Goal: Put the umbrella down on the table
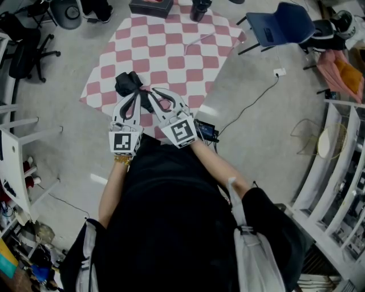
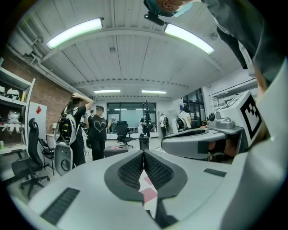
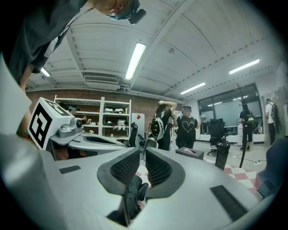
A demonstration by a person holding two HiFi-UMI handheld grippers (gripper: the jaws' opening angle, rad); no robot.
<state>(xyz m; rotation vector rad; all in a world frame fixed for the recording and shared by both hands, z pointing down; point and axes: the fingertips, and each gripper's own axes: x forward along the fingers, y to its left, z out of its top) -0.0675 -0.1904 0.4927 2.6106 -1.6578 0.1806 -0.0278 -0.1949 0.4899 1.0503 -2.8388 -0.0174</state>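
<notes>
The folded black umbrella [image 1: 128,84] shows over the near edge of the red-and-white checked table [image 1: 171,51], just past my two grippers, which are held side by side. Black umbrella fabric [image 3: 132,195] sits between the jaws of my right gripper [image 3: 143,155] [image 1: 155,91], which are closed on it with the tips a sliver apart. My left gripper [image 2: 144,153] [image 1: 137,92] is shut tip to tip, with checked cloth visible through the gap behind. A dark piece of the umbrella [image 2: 164,219] shows low under its jaws; I cannot tell whether it is pinched.
A black box [image 1: 151,7] and a black cylinder [image 1: 199,8] stand at the table's far edge. A blue chair [image 1: 282,23] is at the far right, an office chair [image 1: 25,51] at the left. Shelving [image 1: 342,188] lines the right side. People [image 2: 96,130] stand farther off.
</notes>
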